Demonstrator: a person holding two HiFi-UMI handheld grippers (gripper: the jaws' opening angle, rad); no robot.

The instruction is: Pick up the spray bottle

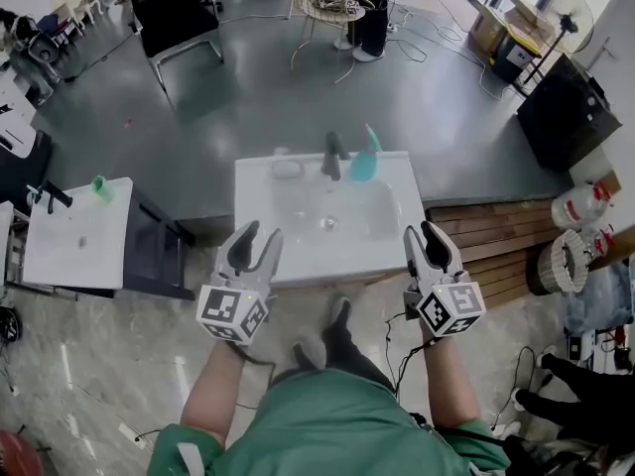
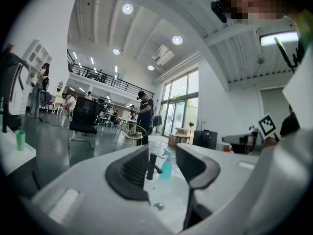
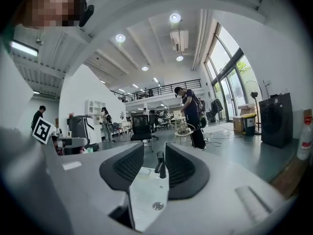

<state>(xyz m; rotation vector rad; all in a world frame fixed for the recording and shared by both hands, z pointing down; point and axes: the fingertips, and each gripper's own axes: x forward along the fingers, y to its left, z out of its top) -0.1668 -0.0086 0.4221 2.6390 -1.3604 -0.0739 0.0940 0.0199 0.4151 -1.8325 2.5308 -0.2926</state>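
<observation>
The teal spray bottle (image 1: pixel 365 157) stands upright at the back rim of a white sink (image 1: pixel 397 181), just right of the black faucet (image 1: pixel 334 157). Both grippers hover at the sink's near edge, well short of the bottle. My left gripper (image 1: pixel 260 234) is open and holds nothing. My right gripper (image 1: pixel 423 234) is open too, off the sink's right front corner. In the left gripper view, the bottle (image 2: pixel 166 166) and faucet (image 2: pixel 151 165) show far off between the open jaws of the gripper (image 2: pixel 164 173). In the right gripper view, the gripper (image 3: pixel 154 168) frames only the faucet (image 3: pixel 160 164); the bottle is hidden.
A soap dish (image 1: pixel 287 169) sits left of the faucet. A second white sink unit with a green cup (image 1: pixel 99 186) stands at the left. Wooden planks (image 1: pixel 496 231), a woven basket (image 1: pixel 566 261) and a black box (image 1: pixel 566 107) lie right. A chair (image 1: pixel 174 13) and a standing person (image 1: pixel 372 8) are beyond.
</observation>
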